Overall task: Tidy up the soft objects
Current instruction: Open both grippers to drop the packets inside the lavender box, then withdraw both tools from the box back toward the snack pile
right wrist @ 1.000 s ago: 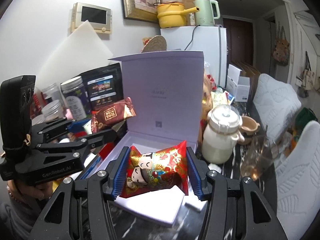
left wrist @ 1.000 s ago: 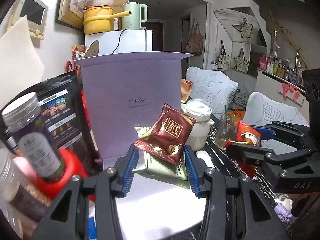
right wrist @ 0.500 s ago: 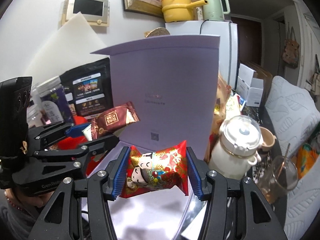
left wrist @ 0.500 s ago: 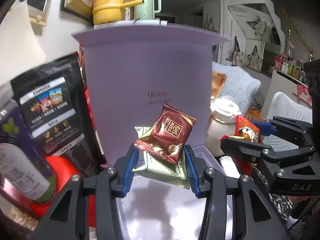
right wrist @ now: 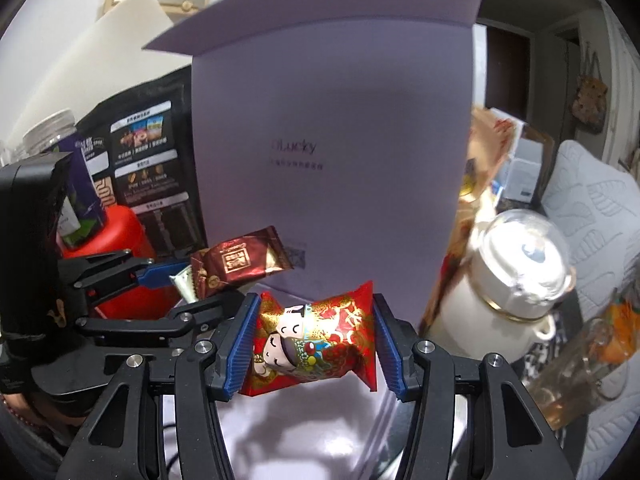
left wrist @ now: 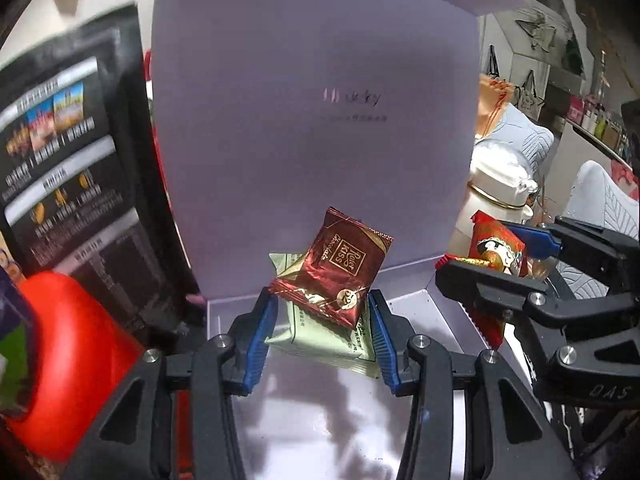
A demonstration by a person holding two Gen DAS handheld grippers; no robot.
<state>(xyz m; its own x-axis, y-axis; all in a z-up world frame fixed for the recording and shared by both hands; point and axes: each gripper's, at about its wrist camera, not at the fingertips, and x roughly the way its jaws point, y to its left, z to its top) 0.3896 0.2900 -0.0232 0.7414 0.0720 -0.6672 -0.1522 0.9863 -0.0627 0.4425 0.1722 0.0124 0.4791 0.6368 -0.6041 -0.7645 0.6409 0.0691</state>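
Observation:
My left gripper [left wrist: 320, 332] is shut on two stacked snack packets: a dark red chocolate packet [left wrist: 334, 268] lying on a pale green packet [left wrist: 320, 340]. They hang above the white floor of an open lilac gift box [left wrist: 312, 432], whose lid [left wrist: 312, 120] stands upright behind. My right gripper [right wrist: 314, 340] is shut on a red foil snack packet [right wrist: 316, 340] printed with a cartoon figure, held over the same box [right wrist: 304, 440]. In the right wrist view the left gripper [right wrist: 192, 288] sits just to the left with the chocolate packet [right wrist: 240, 260]. The right gripper [left wrist: 516, 276] shows at the right of the left wrist view.
A black snack bag [left wrist: 68, 152] and a red-capped container [left wrist: 68, 360] stand left of the box. A white lidded pot [right wrist: 516, 272] and a glass cup [right wrist: 576, 368] stand to its right. Pale cushions [right wrist: 600, 216] lie further right.
Both grippers have moved forward and down toward the open box, each keeping its packets. The box lid now fills most of both views.

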